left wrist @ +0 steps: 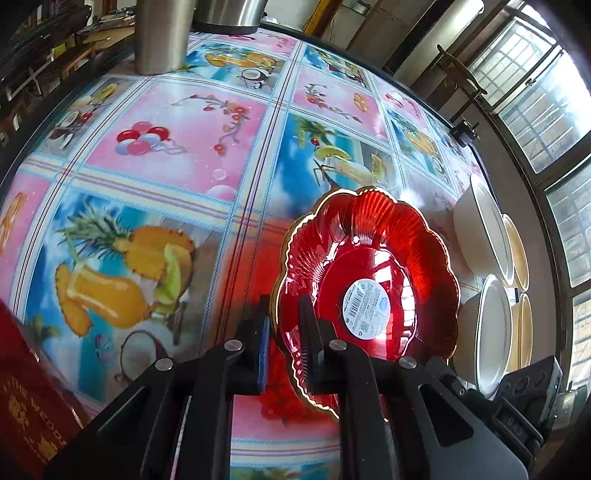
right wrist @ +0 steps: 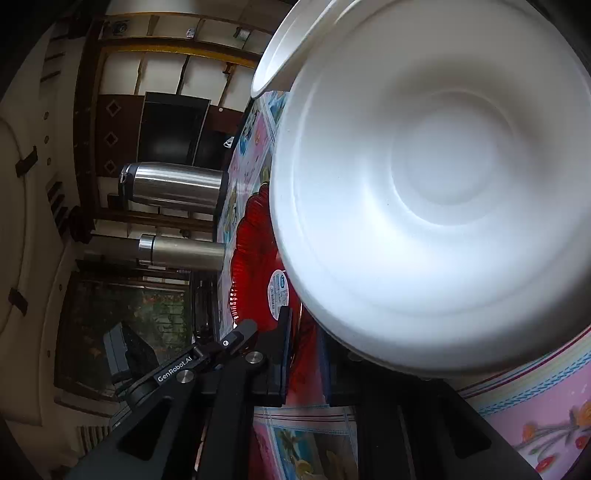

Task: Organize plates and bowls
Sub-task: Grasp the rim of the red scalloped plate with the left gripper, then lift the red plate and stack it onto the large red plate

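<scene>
Left wrist view: the left tool (left wrist: 284,328) has its two fingers set on either side of the scalloped rim of a red glass plate (left wrist: 369,273), one finger (left wrist: 258,332) outside the rim and the other (left wrist: 308,332) inside over the plate's well; a narrow gap shows between the outer pad and the rim, so whether it is truly clamped cannot be told. The plate has a gold edge and a white round label (left wrist: 364,306) near its middle. It lies on the bench (left wrist: 177,155), which is covered by an oilcloth with fruit and drink pictures. To the right of the plate, near the bench edge, stand two white bowls (left wrist: 484,236) and, beyond them, cream-coloured plates (left wrist: 517,254). At the far end stand a steel flask (left wrist: 164,33) and a steel kettle (left wrist: 229,14). A red box with gold lettering (left wrist: 33,398) sits at the lower left.

Right wrist view: the right tool (right wrist: 306,354) is parted, its fingers either side of the near rim of a white bowl (right wrist: 436,192) that fills most of the frame; the rim sits between them, contact unclear. A second white bowl (right wrist: 288,55) lies behind it. The red plate (right wrist: 255,258) shows beyond the bowl, with the other tool's arm (right wrist: 207,354) reaching to it.
</scene>
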Available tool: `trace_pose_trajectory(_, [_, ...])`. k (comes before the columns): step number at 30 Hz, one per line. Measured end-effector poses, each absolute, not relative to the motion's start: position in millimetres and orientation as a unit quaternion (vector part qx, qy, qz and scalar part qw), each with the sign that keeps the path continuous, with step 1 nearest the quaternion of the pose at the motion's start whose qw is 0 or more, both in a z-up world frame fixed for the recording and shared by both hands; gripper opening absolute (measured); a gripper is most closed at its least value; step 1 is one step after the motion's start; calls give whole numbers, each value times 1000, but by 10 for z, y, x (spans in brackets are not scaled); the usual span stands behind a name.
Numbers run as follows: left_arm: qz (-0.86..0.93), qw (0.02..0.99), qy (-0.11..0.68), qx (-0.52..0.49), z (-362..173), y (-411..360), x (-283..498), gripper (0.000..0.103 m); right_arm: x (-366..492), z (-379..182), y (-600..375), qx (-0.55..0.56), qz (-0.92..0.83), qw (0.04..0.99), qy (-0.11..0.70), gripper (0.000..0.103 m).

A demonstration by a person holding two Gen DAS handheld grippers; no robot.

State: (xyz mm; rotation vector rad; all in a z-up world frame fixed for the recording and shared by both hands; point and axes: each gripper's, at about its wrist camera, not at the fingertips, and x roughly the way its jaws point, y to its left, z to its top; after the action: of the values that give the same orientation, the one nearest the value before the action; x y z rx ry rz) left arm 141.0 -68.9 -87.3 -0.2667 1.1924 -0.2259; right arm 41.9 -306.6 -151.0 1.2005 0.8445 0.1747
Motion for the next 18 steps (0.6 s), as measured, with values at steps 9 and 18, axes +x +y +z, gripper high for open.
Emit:
trace_pose_trajectory(9, [-87,837,517,-155,-805,-575,904,10,449,-1363,-2907,515,78,761,387,13])
trace_pose_trajectory(18, [-87,855,485,-160,-697,-533,445,10,154,-1172,-2725,481,85,798,354,13])
